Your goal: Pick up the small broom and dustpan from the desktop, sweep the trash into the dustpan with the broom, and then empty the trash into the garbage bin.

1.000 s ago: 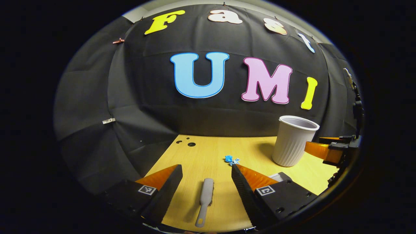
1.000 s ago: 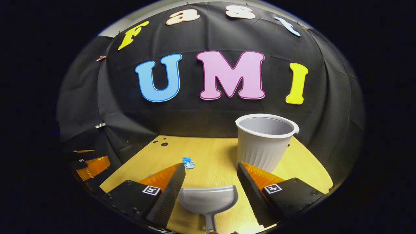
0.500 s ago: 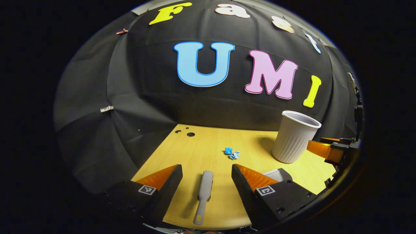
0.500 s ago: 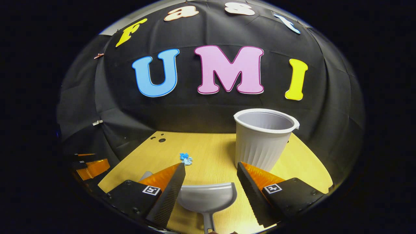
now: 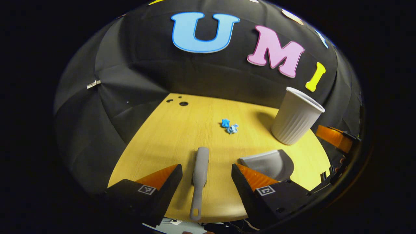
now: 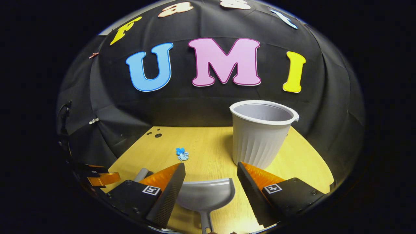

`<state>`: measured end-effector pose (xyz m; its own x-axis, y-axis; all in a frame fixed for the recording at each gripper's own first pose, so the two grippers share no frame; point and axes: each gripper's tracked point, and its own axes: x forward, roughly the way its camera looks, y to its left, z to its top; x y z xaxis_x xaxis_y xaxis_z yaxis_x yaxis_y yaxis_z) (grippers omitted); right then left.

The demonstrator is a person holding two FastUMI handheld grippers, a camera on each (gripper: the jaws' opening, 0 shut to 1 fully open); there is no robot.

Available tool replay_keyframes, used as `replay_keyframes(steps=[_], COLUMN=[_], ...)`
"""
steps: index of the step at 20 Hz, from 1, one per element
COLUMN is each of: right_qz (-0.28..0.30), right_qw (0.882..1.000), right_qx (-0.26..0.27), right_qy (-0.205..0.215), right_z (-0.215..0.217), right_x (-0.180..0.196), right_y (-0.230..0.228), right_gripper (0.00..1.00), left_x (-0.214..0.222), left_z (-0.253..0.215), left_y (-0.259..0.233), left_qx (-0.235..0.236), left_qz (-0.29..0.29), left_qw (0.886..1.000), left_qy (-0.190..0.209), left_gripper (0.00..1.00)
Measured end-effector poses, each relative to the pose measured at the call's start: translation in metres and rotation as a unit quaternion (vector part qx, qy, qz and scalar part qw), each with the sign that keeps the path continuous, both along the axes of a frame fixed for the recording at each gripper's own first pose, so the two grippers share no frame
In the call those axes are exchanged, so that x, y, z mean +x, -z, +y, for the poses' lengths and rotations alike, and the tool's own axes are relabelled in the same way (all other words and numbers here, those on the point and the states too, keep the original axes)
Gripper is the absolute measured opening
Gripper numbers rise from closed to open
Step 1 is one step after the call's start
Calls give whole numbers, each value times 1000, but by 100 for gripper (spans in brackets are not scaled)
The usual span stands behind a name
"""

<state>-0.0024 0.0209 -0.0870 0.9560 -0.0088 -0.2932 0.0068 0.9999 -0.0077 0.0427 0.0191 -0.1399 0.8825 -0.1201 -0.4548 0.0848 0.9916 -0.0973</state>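
Left gripper view: left gripper, jaws spread, straddles broom lying on desk. Right gripper view: right gripper, jaws spread, straddles dustpan; bin upright beyond.

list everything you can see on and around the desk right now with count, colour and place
broom: 1, grey, flat on the desk between the left gripper's fingers, handle toward the near edge
dustpan: 1, grey, flat on the desk between the right gripper's fingers, mouth facing away
trash: 2 small crumpled scraps, blue, mid-desk, beyond the broom
garbage bin: 1, white, ribbed, upright at the desk's far right
desk: 1, light wood, small holes at its far left corner
left gripper: 1, open, astride the broom, not touching
right gripper: 1, open, astride the dustpan
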Motion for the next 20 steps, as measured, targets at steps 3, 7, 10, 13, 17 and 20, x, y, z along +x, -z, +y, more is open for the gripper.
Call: replay_keyframes(steps=[3, 7, 10, 13, 17, 20], right_qz=[8, 28, 40, 48, 74, 82], right_qw=[1000, 999, 998, 998, 996, 996], right_qx=[1, 17, 22, 21, 22, 18], right_qy=[8, 23, 31, 38, 37, 42], right_z=[-6, -13, -18, -24, -26, -31], right_x=[2, 2, 0, -4, -13, -20], right_y=[4, 17, 25, 31, 44, 48], right_gripper=[99, 99, 99, 99, 99, 99], left_x=[6, 11, 13, 15, 18, 20], left_z=[2, 7, 5, 3, 4, 7], left_y=[24, 64, 85, 106, 130, 139], left_qx=[33, 52, 65, 88, 108, 112], left_qz=[48, 121, 164, 202, 251, 271], left_qw=[998, 991, 984, 974, 961, 955], left_qy=[12, 18, 28, 44, 43, 41], left_gripper=[96, 96, 96, 96, 96, 94])
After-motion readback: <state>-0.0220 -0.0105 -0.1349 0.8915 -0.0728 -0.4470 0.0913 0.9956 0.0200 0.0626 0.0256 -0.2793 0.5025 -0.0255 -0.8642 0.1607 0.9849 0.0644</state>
